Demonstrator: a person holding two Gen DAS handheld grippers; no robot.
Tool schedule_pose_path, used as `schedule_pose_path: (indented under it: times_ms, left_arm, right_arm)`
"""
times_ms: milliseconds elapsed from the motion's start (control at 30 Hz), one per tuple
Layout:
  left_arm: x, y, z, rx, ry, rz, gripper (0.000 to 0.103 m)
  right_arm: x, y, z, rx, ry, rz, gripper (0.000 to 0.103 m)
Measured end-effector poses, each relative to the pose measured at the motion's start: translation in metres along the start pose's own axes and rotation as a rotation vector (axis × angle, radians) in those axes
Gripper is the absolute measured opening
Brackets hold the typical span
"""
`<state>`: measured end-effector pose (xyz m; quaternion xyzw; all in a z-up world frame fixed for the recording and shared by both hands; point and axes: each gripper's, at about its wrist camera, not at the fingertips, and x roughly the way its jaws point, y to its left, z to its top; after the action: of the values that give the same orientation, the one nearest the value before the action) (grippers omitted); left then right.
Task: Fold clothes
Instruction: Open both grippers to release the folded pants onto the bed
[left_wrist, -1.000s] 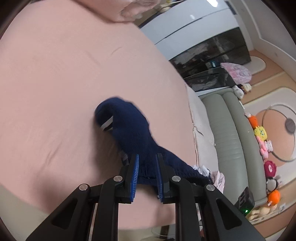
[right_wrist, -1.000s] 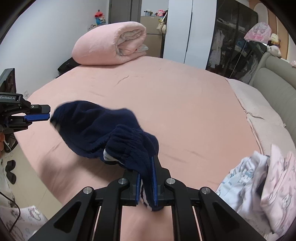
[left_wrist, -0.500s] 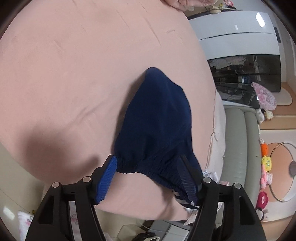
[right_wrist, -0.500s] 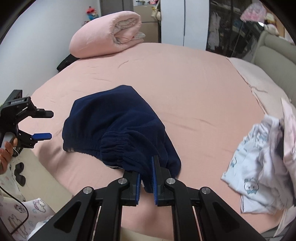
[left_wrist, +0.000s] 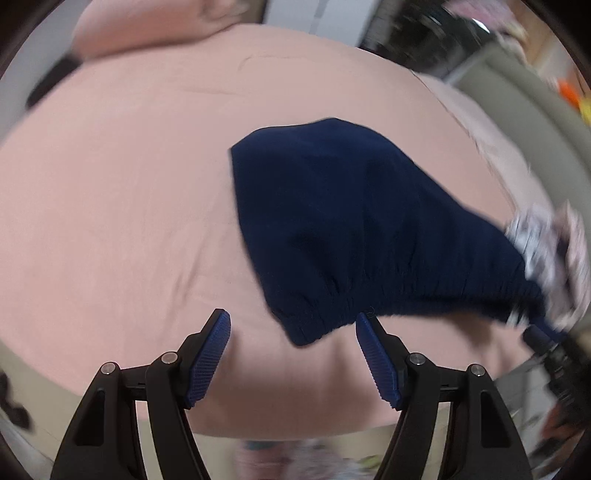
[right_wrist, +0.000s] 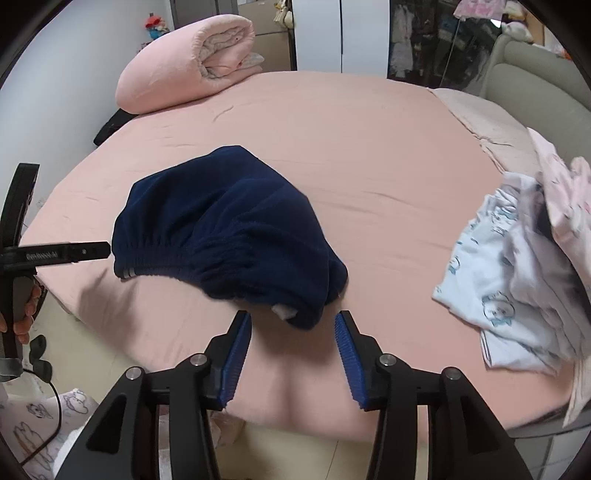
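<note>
A navy fleece garment (right_wrist: 221, 229) with an elastic waistband lies bunched on the pink bed (right_wrist: 369, 155), its waistband toward the near edge. My right gripper (right_wrist: 292, 315) hovers just in front of the garment's near right corner. Its jaws are opening, the corner lies loose between the blue pads (right_wrist: 240, 350), and they do not press on it. In the left wrist view the same garment (left_wrist: 369, 229) spreads ahead of my left gripper (left_wrist: 292, 315), which stands open around the left waistband corner without touching it. From the right wrist view the left gripper (right_wrist: 92, 251) shows edge-on at the garment's left end.
A heap of pale blue and pink printed clothes (right_wrist: 517, 266) lies at the bed's right side. A rolled pink quilt (right_wrist: 192, 70) sits at the far left corner. A grey padded headboard (right_wrist: 535, 74) lines the far right. The bed's edge runs just under both grippers.
Both grippers let go of the navy garment, the left first and then the right. It dropped and now lies on the bed. The left gripper rolled and swung round to face the waistband.
</note>
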<state>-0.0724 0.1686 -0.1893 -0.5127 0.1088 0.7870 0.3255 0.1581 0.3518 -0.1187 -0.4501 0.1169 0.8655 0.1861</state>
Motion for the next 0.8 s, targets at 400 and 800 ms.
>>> schedule_pose_path:
  times_ms: [400, 800]
  left_arm:
    - [0.015, -0.005, -0.024, 0.165, -0.001, 0.090, 0.069]
    - [0.023, -0.006, -0.022, 0.195, -0.007, 0.095, 0.069]
  right_arm:
    - [-0.021, 0.052, -0.003, -0.002, -0.124, -0.147, 0.067]
    - [0.016, 0.055, 0.012, 0.023, -0.090, -0.295, 0.067]
